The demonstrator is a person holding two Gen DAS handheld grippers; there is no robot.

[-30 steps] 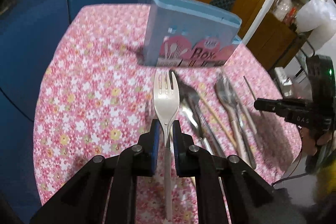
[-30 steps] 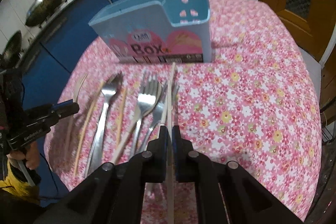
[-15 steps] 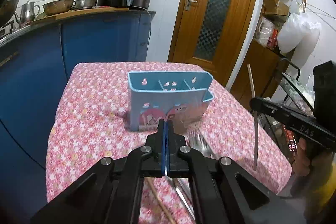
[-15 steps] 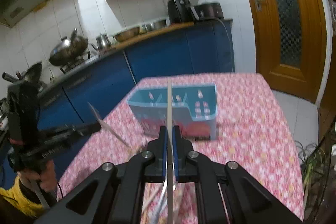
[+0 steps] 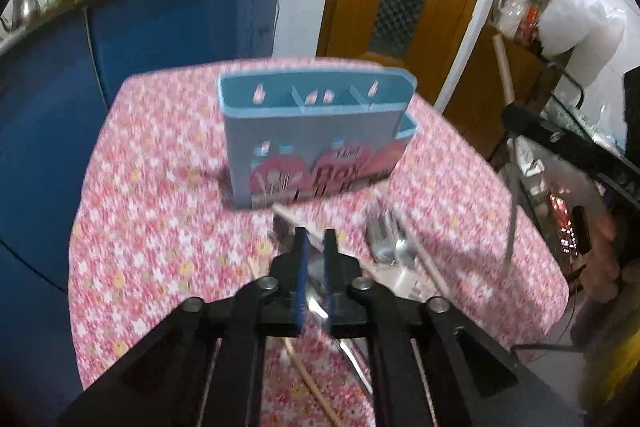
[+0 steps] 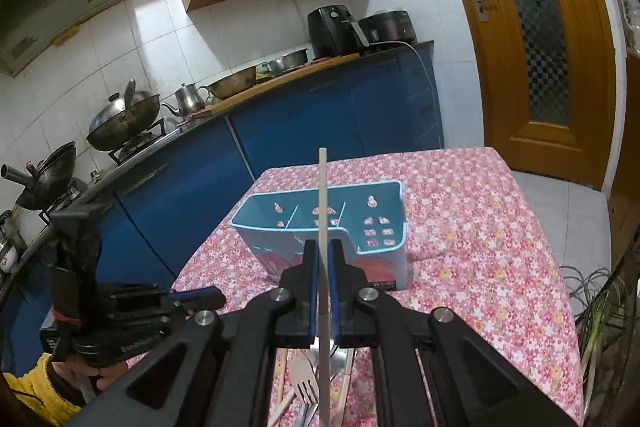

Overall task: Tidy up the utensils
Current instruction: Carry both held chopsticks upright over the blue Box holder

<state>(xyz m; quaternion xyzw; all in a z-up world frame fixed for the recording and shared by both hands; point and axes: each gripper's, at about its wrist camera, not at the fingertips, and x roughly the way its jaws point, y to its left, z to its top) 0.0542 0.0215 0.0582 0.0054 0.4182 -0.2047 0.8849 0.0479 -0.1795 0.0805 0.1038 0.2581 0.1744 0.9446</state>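
A light blue utensil box (image 5: 316,135) with pink pictures and several compartments stands on the flowered table (image 5: 160,219); it also shows in the right wrist view (image 6: 360,223). My right gripper (image 6: 324,255) is shut on a pale chopstick (image 6: 322,195) held upright in front of the box, also seen at the right of the left wrist view (image 5: 503,75). My left gripper (image 5: 314,247) has its jaws slightly apart, and the image is blurred; I cannot tell whether anything is held. Forks (image 5: 386,247), spoons and chopsticks lie on the table below both grippers (image 6: 304,383).
Blue kitchen cabinets (image 6: 320,123) with pots and appliances run behind the table. A wooden door (image 6: 536,43) stands at the right. Shelves with bags (image 5: 576,19) stand beside the table's right edge.
Both grippers rose from the table and tilted level. The fork seen in my left gripper a second ago no longer shows between its jaws. The right gripper still holds the chopstick upright.
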